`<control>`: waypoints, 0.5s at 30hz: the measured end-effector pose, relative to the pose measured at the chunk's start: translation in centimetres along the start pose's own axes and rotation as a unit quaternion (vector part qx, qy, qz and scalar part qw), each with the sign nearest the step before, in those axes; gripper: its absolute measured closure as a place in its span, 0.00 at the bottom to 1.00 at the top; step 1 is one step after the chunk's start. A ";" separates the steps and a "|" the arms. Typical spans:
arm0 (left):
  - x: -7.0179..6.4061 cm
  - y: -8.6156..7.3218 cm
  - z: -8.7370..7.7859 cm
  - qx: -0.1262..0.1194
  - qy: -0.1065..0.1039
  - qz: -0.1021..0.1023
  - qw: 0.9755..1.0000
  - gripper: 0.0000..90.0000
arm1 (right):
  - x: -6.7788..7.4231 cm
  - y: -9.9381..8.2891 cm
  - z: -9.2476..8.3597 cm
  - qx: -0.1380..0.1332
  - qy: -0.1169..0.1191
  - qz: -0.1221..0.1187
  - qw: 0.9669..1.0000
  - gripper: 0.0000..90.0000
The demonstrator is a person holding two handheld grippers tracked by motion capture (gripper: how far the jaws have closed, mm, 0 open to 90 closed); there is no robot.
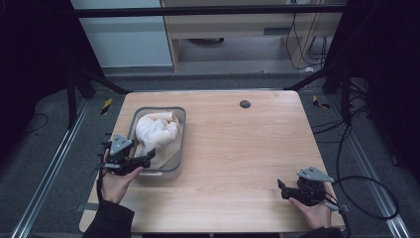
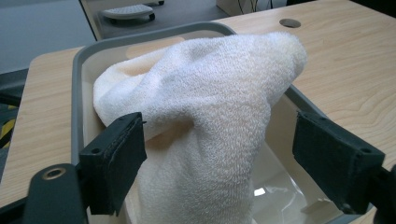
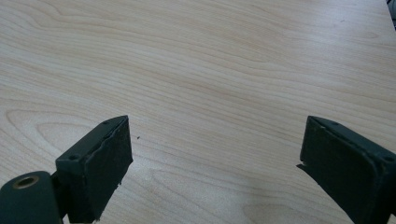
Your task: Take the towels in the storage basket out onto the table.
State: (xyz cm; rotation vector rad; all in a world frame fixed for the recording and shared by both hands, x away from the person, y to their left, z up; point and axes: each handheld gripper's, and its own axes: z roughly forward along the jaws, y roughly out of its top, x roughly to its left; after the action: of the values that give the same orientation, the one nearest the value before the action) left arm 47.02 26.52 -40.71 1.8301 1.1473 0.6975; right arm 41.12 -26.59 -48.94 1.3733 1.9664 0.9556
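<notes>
At the near left of the counter (image 1: 237,148), the left hand-held gripper (image 1: 146,159) is held with its jaws spread wide, released, and the near end of a white towel (image 2: 205,116) is seen between them in the left gripper view, one pad close against the cloth and the other well apart from it. Nothing is yet clamped. The towel is heaped in a grey-rimmed tub (image 1: 181,144) that stands on the left half of the counter; it is bunched rather than folded, and its far end rises in a rounded peak.

The step in hand is judged to be the taking of the towel out of the tub. It would be done best if the jaws were eased further over the cloth so that a thick fold, not a thin edge, is caught, and if the near rim of the tub were kept free of the pads before they are closed.

The towel's long axis is laid along the tub's length, from the person's side toward the far edge of the counter, the bulk pointing away.

Well apart, at the near right, the right hand-held gripper (image 1: 283,190) is held over bare wood, its jaws likewise released.
</notes>
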 end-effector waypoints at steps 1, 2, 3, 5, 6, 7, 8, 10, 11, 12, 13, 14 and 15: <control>0.0 0.0 0.1 0.002 0.001 0.000 1.000 0.18 | 0.0 0.0 0.0 0.002 0.001 0.001 1.000 0.10; 0.0 0.0 0.1 0.002 0.001 0.000 1.000 0.18 | 0.0 0.0 0.0 0.002 0.001 0.001 1.000 0.10; -0.1 -0.1 0.4 0.005 0.002 0.001 1.000 0.18 | 0.0 0.0 0.1 0.001 0.000 -0.002 1.000 0.10; -0.1 -0.1 0.6 0.006 0.003 0.002 1.000 0.18 | 0.0 0.0 0.1 0.002 -0.001 -0.003 1.000 0.10; -0.1 -0.1 0.7 0.008 0.004 0.002 1.000 0.18 | 0.0 0.0 0.1 0.002 0.000 -0.003 1.000 0.10; -0.1 -0.2 0.8 0.010 0.004 0.003 1.000 0.18 | 0.0 0.0 0.1 0.003 0.000 -0.003 1.000 0.10; -0.1 -0.2 0.9 0.010 0.006 0.002 1.000 0.18 | 0.0 0.0 0.1 0.003 0.002 -0.002 1.000 0.10; -0.1 -0.3 1.1 0.014 0.007 0.002 1.000 0.19 | 0.0 0.0 0.1 0.004 0.001 -0.003 1.000 0.10; -0.1 -0.3 1.1 0.014 0.007 0.002 1.000 0.19 | 0.0 0.0 0.1 0.004 0.001 -0.003 1.000 0.10; -0.1 -0.4 1.2 0.017 0.008 0.002 1.000 0.19 | 0.0 0.0 0.1 0.004 0.000 -0.005 1.000 0.10; -0.1 -0.4 1.3 0.019 0.008 0.003 1.000 0.19 | 0.0 0.0 0.1 0.004 0.000 -0.004 1.000 0.10; -0.1 -0.4 1.3 0.019 0.008 0.003 1.000 0.19 | 0.0 0.0 0.1 0.004 0.000 -0.004 1.000 0.10; -0.1 -0.5 1.5 0.021 0.009 0.001 1.000 0.19 | 0.0 0.0 0.1 0.004 0.001 -0.004 1.000 0.10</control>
State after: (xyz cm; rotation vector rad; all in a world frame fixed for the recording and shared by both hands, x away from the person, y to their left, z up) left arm 47.93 26.01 -41.88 1.8642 1.1796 0.6969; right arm 41.20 -26.56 -49.03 1.3695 1.9774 0.9470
